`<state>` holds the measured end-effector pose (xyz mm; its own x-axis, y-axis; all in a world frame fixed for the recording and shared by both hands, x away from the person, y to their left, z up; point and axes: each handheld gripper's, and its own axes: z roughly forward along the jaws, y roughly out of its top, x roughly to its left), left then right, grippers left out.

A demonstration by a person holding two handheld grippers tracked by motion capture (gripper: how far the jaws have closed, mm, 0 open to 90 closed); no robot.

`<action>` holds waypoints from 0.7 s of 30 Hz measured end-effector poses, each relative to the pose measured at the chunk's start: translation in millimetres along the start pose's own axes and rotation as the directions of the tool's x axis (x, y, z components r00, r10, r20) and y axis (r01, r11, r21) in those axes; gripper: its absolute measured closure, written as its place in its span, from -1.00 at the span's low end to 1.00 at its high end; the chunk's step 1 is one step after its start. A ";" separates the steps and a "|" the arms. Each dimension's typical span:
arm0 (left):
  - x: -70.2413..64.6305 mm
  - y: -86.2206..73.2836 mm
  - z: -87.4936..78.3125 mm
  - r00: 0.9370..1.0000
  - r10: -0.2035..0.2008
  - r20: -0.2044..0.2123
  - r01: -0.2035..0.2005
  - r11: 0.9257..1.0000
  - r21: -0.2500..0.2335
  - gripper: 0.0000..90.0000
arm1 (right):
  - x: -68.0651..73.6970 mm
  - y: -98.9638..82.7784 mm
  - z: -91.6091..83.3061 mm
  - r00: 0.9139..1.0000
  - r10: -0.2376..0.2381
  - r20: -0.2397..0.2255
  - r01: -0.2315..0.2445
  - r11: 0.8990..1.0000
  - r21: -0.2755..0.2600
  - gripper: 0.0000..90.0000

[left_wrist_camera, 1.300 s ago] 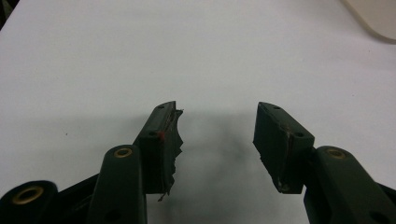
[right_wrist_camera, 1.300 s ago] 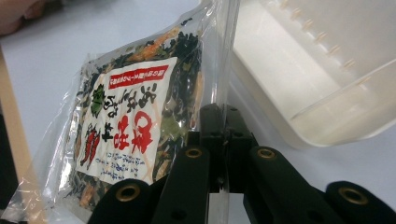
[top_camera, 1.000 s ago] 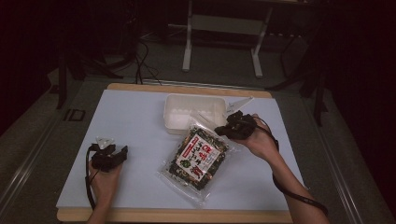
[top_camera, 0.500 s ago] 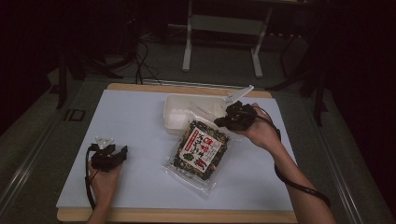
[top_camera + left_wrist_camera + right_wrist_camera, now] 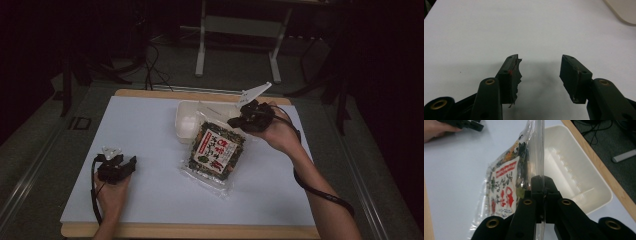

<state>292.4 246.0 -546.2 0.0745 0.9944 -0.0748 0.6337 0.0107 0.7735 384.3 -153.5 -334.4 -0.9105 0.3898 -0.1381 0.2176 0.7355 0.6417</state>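
Packet of dried mix, one only: clear plastic with a red-and-white label and dark green flakes inside. Its far end is lifted over the near rim of the single white tray at the mat's far edge, while its near end rests on the mat. The right gripper is clamped on its clear top seam. The left gripper, jaws apart and empty, sits near the mat's left near corner.
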 end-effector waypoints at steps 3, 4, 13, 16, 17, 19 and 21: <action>-0.1 0.1 -0.1 1.000 0.002 0.000 -0.002 1.000 0.003 0.10 | -0.3 3.2 -4.1 1.000 0.001 -0.022 -0.001 1.000 -0.020 0.99; -0.1 0.0 0.0 1.000 0.001 0.000 -0.001 1.000 0.002 0.10 | -0.1 4.2 -5.1 1.000 0.001 -0.027 -0.002 1.000 -0.025 0.98; 0.0 -0.1 0.0 1.000 -0.004 0.000 0.004 1.000 0.000 0.10 | 0.3 12.6 -12.3 0.999 -0.021 -0.029 0.019 0.999 -0.047 0.99; 0.1 -0.1 0.0 1.000 -0.004 0.001 0.004 1.000 0.001 0.10 | 0.8 15.1 -15.2 0.999 -0.026 -0.028 0.024 0.998 -0.051 0.99; 0.1 -0.1 0.0 1.000 -0.004 0.001 0.004 1.000 0.001 0.10 | 1.3 15.9 -16.1 0.999 -0.025 -0.028 0.023 0.998 -0.052 0.99; 0.1 -0.1 0.0 1.000 -0.004 0.001 0.004 1.000 0.002 0.10 | 1.4 17.1 -17.6 0.999 -0.029 -0.027 0.028 0.998 -0.056 0.99; 0.0 -0.1 0.0 1.000 -0.004 0.000 0.004 1.000 0.001 0.10 | 1.3 17.9 -19.0 0.999 -0.033 -0.028 0.031 0.998 -0.057 0.99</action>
<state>292.4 246.0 -546.2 0.0722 0.9943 -0.0783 0.6348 0.0147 0.7726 380.4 -150.4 -308.8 -0.9267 0.3496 -0.1377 0.1687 0.7146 0.6789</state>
